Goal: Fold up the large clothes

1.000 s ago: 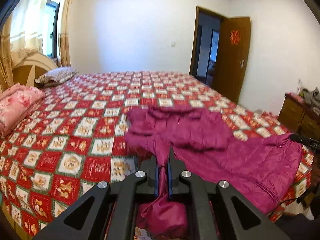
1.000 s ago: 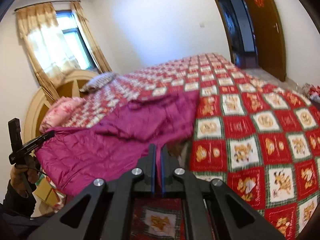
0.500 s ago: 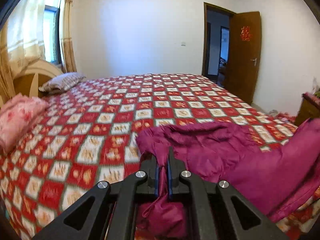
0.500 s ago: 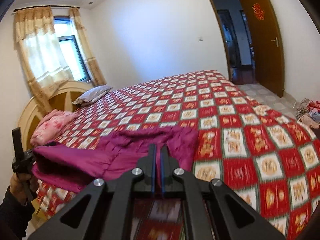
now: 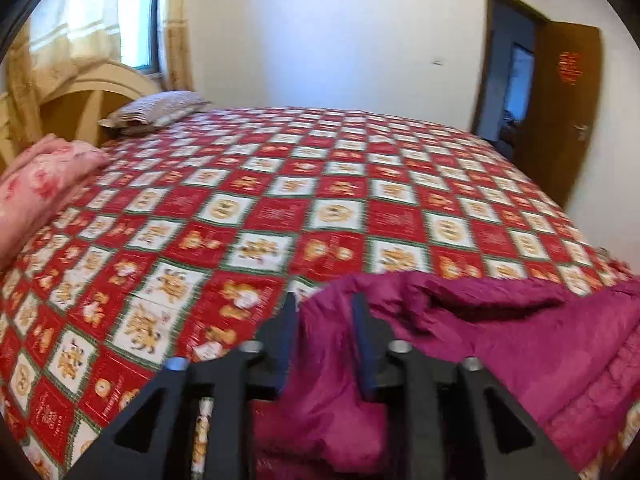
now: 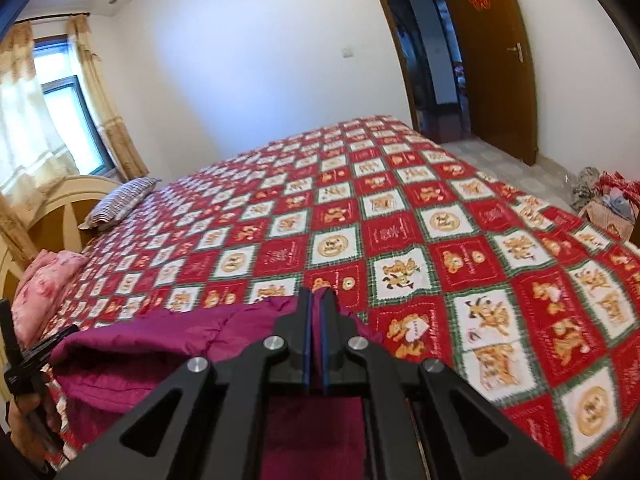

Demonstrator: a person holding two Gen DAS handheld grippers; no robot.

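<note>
From the left wrist camera, the left gripper reaches forward with two flat black fingers, their inner faces lined with dark blue pads. The fingers stand apart, and a bunched fold of the magenta jacket fills the gap between them; whether they press on the cloth or only flank it cannot be told. The jacket is a quilted, puffy garment with a slight sheen and crumpled stitched panels. It lies at the near edge of the bed, its long axis running sideways from the gripper toward the right of the view, with one rolled edge raised in a ridge. Under it is the bedspread, a smooth printed cover of red and white squares with cartoon figures and green borders. A pink floral pillow and a striped pillow lie by the curved cream headboard. Behind are a white wall, a curtained window and an open brown door. From the right wrist camera, the right gripper has its fingers drawn nearly together, pinching a thin edge of the jacket, which spreads leftward along the near bed edge. At far left the person's left hand holds the other gripper's black handle. Beyond the bedspread are a tiled floor and a heap of clothes.
</note>
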